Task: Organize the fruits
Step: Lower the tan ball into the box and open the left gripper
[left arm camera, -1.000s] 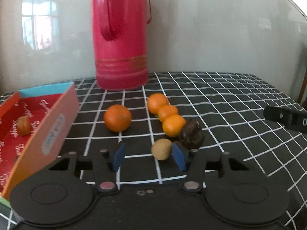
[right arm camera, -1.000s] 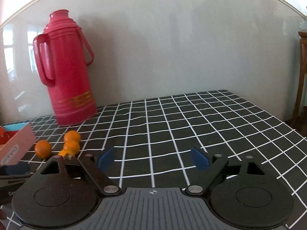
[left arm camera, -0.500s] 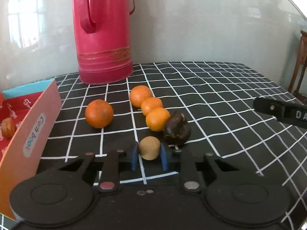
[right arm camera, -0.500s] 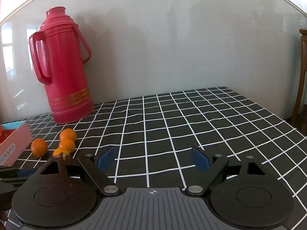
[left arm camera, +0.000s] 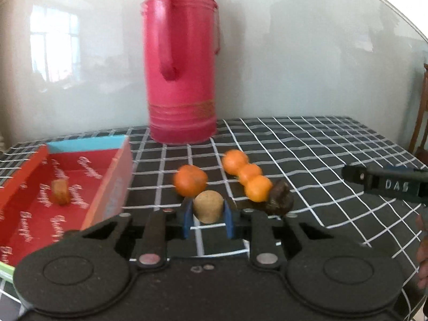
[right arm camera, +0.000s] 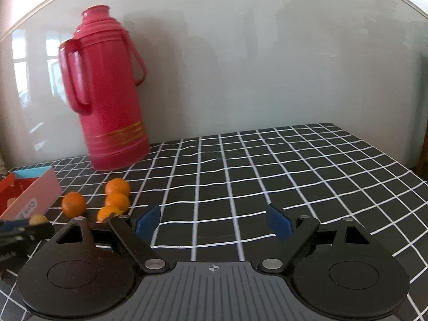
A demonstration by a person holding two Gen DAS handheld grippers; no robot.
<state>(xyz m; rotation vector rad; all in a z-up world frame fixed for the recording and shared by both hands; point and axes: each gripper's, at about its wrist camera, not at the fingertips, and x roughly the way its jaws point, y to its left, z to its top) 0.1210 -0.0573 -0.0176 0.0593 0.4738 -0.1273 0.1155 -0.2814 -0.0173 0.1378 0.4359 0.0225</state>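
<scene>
My left gripper (left arm camera: 208,216) is shut on a small tan round fruit (left arm camera: 208,205) and holds it above the checked cloth. Beyond it lie a lone orange (left arm camera: 190,180), a row of three oranges (left arm camera: 247,174) and a dark brown fruit (left arm camera: 279,198). A red box (left arm camera: 53,195) at the left holds one small brown fruit (left arm camera: 61,192). My right gripper (right arm camera: 212,220) is open and empty over the cloth; the oranges (right arm camera: 116,199), the tan fruit (right arm camera: 38,218) and the box (right arm camera: 29,198) show at its left.
A tall red thermos (left arm camera: 183,61) stands at the back by the wall; it also shows in the right wrist view (right arm camera: 107,99). The right gripper's finger (left arm camera: 385,184) reaches in at the right edge of the left view. A black checked cloth (right arm camera: 294,165) covers the table.
My left gripper closed on the tan fruit, lifted it off the cloth and swung left toward the box. The right gripper stayed open and shifted slightly.
</scene>
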